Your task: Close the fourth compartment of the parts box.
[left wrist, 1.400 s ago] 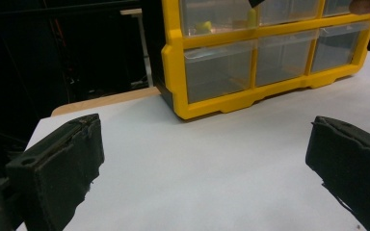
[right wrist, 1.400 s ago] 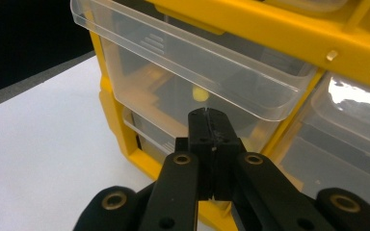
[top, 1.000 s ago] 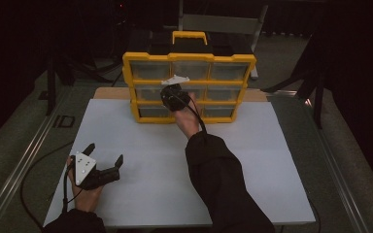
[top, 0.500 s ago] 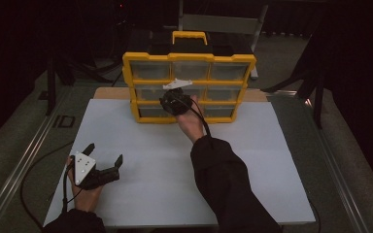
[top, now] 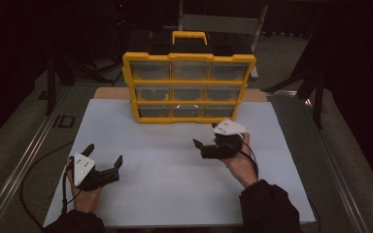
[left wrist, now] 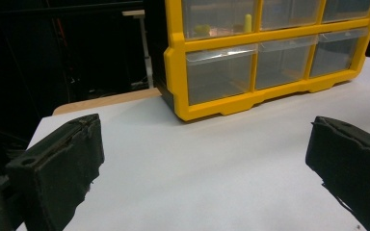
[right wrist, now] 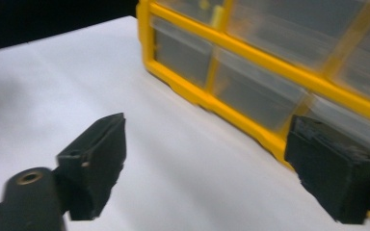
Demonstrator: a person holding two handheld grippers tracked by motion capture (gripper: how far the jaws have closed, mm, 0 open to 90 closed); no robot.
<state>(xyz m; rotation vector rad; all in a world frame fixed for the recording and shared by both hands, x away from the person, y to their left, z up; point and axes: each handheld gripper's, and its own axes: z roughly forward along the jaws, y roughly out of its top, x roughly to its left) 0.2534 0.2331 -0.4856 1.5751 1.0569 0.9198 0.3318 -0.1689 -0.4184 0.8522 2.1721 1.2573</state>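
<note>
Pulling back from the drawer cabinet [top: 189, 87], the right gripper [top: 209, 145] is hanging over the bench [top: 175, 160], jaws just opening, empty; left gripper [top: 104, 162] is waiting, jaws apart; next reach needs re-aiming.

The room was dark, its far side nearly black. A white sheet [top: 175, 160] covered the table, and a strip of bare wood [top: 110, 93] showed at the far edge. A metal rail [top: 24, 165] ran along the left side over grey floor [top: 9, 131]. Dark stands [top: 53, 73] stood at left and right, and a grey frame [top: 223, 22] rose at the far end.
</note>
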